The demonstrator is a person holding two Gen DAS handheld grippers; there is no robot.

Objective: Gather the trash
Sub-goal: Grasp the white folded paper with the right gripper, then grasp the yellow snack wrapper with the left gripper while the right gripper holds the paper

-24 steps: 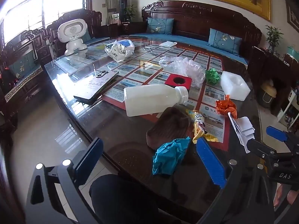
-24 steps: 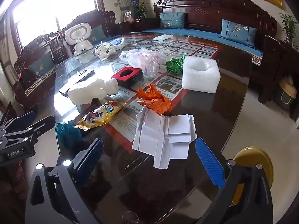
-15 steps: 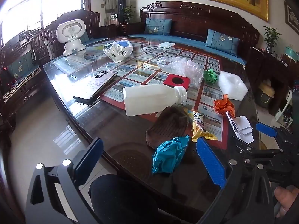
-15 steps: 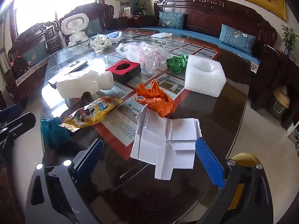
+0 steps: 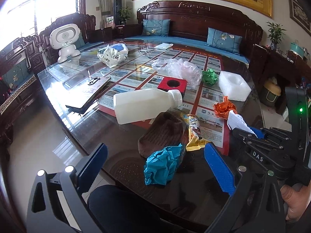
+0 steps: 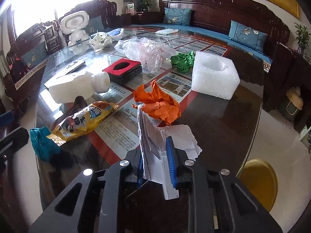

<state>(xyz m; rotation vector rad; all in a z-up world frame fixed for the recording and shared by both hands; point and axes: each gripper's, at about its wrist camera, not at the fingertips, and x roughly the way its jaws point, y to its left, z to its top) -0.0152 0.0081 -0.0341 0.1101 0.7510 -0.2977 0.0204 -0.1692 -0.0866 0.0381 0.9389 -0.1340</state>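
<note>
My right gripper (image 6: 155, 161) is shut on a crumpled white paper sheet (image 6: 153, 145), pinched between its blue pads at the table's near edge; the gripper also shows in the left wrist view (image 5: 250, 134). My left gripper (image 5: 155, 167) is open and empty, with a crumpled teal paper (image 5: 163, 165) between its fingers. Around lie an orange paper ball (image 6: 159, 103), a yellow snack wrapper (image 6: 81, 120), a white plastic bottle (image 5: 143, 104) on its side, a green paper ball (image 6: 182, 60), a clear plastic bag (image 6: 147, 50) and a white foam block (image 6: 213, 75).
A brown sock (image 5: 163, 134) lies by the bottle. A red-topped black box (image 5: 172, 83), a phone (image 5: 89, 91), a white robot toy (image 5: 65, 38) and a white shopping bag (image 5: 111, 55) stand on the glass table (image 6: 243, 116). A yellow bin (image 6: 258, 180) is on the floor at right.
My right gripper has closed on the white paper, which now stands folded between its pads. My left gripper has stayed open over the teal paper.
</note>
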